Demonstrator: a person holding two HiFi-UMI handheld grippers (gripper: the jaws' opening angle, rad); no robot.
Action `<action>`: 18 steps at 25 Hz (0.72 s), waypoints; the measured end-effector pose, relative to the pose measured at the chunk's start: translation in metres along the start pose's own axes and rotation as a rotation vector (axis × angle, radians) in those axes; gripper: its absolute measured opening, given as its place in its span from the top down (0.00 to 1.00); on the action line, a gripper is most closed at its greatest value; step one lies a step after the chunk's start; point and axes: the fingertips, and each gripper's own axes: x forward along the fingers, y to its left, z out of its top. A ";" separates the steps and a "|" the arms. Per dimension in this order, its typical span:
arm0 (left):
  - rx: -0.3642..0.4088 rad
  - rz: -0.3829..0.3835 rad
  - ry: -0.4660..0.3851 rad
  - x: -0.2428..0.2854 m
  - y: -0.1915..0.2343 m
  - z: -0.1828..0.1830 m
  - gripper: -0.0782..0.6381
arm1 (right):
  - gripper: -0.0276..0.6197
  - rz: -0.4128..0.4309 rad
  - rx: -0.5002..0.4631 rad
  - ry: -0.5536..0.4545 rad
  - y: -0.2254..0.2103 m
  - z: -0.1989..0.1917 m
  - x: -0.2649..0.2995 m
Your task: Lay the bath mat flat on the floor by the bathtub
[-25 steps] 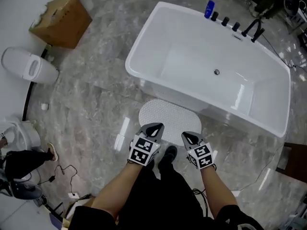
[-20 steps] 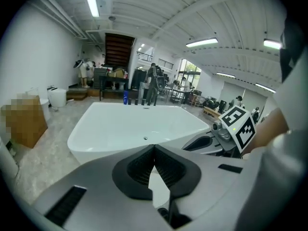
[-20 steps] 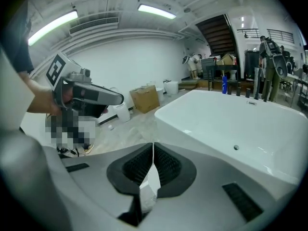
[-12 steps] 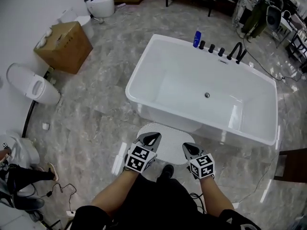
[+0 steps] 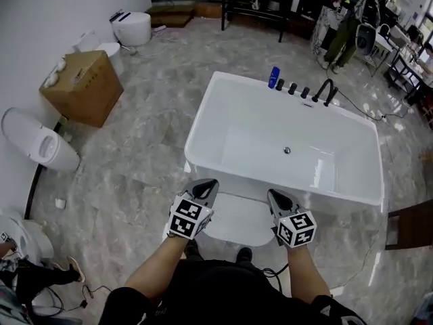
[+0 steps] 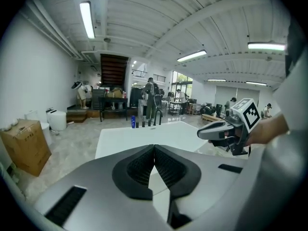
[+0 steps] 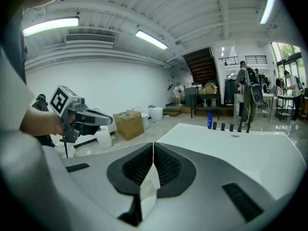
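The white bath mat (image 5: 237, 217) hangs spread between my two grippers, above the floor in front of the white bathtub (image 5: 203, 124). My left gripper (image 5: 206, 185) is shut on the mat's left edge, and my right gripper (image 5: 276, 196) is shut on its right edge. In the left gripper view, a thin white strip of mat (image 6: 159, 189) runs down from the closed jaws of the left gripper (image 6: 154, 148), and the right gripper (image 6: 216, 131) shows beside it. The right gripper view shows the same: mat (image 7: 148, 189) pinched in the right gripper (image 7: 153, 146), left gripper (image 7: 98, 119) at the side.
A cardboard box (image 5: 81, 87) and a toilet (image 5: 37, 144) stand at the left, another toilet (image 5: 132, 27) further back. A blue bottle (image 5: 273, 77) and black faucet (image 5: 325, 90) sit on the tub's far rim. Cables (image 5: 88, 296) lie at lower left. A person (image 5: 345, 12) stands far off.
Both grippers have risen, taking the mat up off the floor where it lay by the tub. The head view has tilted up toward the room.
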 end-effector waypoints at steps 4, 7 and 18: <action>0.040 -0.020 -0.056 -0.031 0.042 0.035 0.88 | 0.93 0.008 0.041 -0.111 0.036 0.057 0.005; 0.060 -0.038 -0.097 -0.047 0.066 0.063 0.88 | 0.93 -0.010 0.027 -0.174 0.056 0.094 0.007; 0.108 -0.005 -0.308 -0.081 0.071 0.158 0.88 | 0.93 -0.070 -0.109 -0.344 0.054 0.167 -0.058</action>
